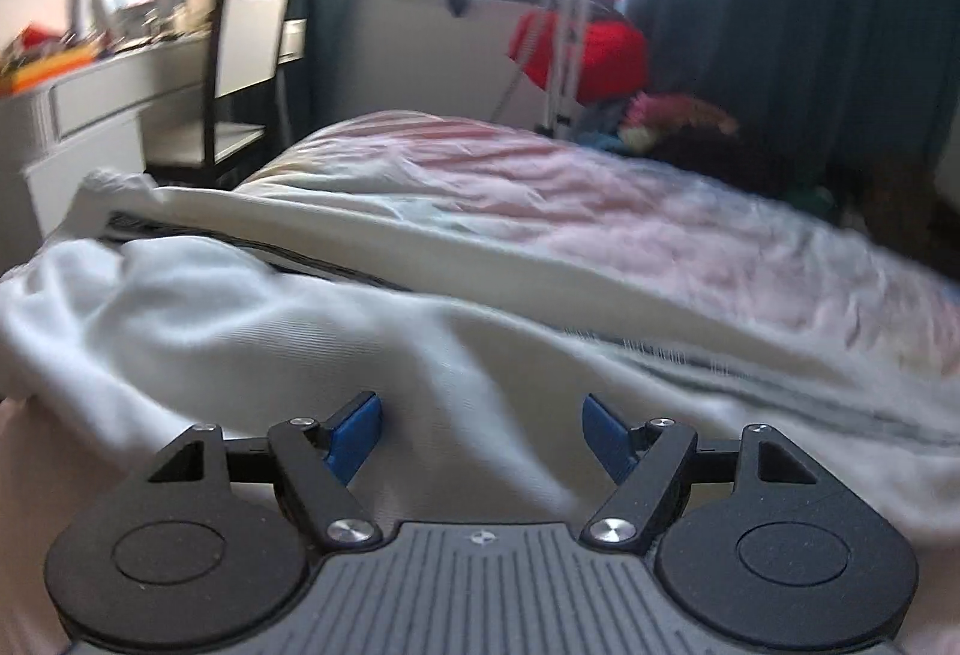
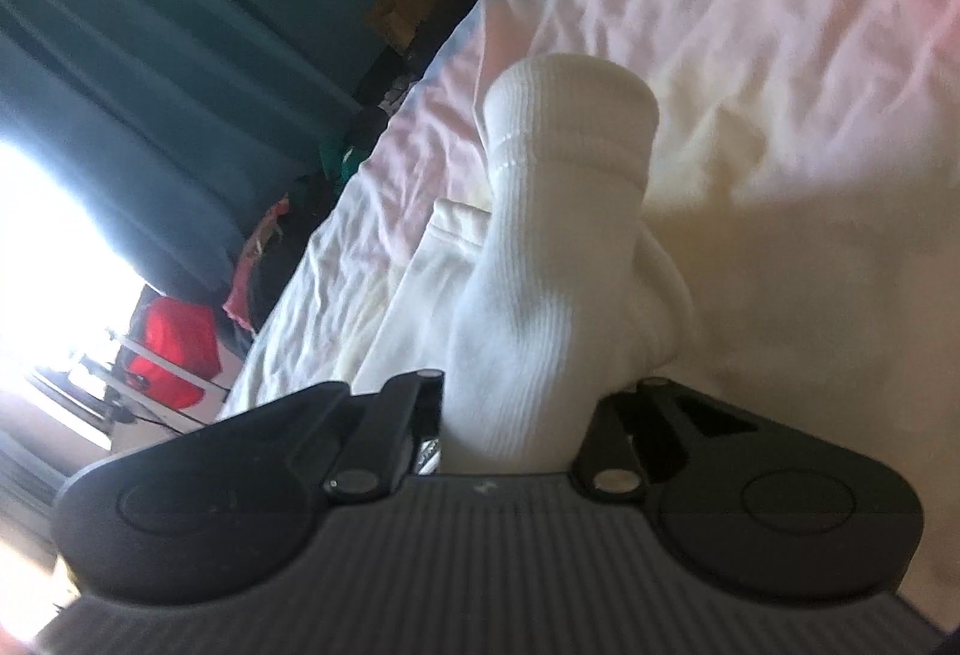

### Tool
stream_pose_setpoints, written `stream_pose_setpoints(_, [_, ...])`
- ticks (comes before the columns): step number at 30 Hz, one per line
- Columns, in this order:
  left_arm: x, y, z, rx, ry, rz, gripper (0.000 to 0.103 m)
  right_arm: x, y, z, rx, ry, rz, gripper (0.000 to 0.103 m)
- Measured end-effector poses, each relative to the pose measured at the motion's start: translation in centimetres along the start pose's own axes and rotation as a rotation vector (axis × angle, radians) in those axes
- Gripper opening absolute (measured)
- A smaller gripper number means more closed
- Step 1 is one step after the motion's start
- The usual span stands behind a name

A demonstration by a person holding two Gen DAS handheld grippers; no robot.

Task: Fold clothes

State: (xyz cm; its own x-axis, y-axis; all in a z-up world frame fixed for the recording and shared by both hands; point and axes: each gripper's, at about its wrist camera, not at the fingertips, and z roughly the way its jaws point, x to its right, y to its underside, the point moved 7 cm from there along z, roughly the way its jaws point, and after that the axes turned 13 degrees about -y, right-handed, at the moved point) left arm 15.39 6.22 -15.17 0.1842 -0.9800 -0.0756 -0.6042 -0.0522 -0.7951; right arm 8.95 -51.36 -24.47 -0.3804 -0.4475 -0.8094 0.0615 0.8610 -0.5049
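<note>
A white garment [image 1: 252,331] with a dark zipper line lies crumpled on the bed in the left wrist view. My left gripper [image 1: 482,430] is open just above its near folds, blue pads apart, holding nothing. In the right wrist view my right gripper [image 2: 519,409] is shut on a ribbed white cuff [image 2: 552,235] of the garment, which sticks up between the fingers; the fingertips are hidden by the cloth. More white fabric [image 2: 420,265] lies on the bed behind it.
The bed has a pink, white and blue sheet [image 1: 630,211]. A white desk [image 1: 96,96] and chair [image 1: 240,72] stand at the left. A red item on a rack [image 1: 582,48], a clothes pile, dark curtains [image 1: 810,24] and a bright window are beyond.
</note>
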Motion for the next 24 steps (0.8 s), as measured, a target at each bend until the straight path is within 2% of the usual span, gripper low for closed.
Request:
stream_pose_setpoints(5, [2.7, 2.6, 2.4, -0.035, -0.068, 0.193, 0.085, -1.7, 0.6, 0.3, -0.001, 0.030, -0.140, 0.014])
stream_pose_setpoints(9, [3.1, 2.8, 2.7, -0.040, -0.079, 0.213, 0.086, -4.2, 1.0, 0.0, 0.026, 0.053, -0.321, 0.014])
stream_pose_setpoints(13, [2.8, 2.2, 2.3, -0.036, -0.070, 0.209, 0.086, -9.4, 1.9, -0.8, 0.085, 0.027, -0.575, 0.014])
stream_pose_setpoints(16, [2.6, 1.6, 1.7, -0.029, -0.062, 0.208, 0.085, -14.5, 3.9, -2.2, 0.136, -0.041, -0.737, 0.014])
stream_pose_setpoints(18, [2.0, 0.5, 0.9, 0.001, -0.057, 0.178, 0.085, -18.0, 6.1, -3.4, 0.164, -0.120, -0.838, 0.014])
stream_pose_setpoints(22, [0.2, -1.9, -0.8, 0.066, -0.059, 0.075, 0.085, -24.7, 13.2, -6.1, 0.181, -0.330, -1.069, 0.014])
stream_pose_setpoints(24, [-1.0, -2.8, -1.5, 0.083, -0.053, 0.010, 0.085, -26.6, 17.6, -6.3, 0.137, -0.402, -1.171, 0.014])
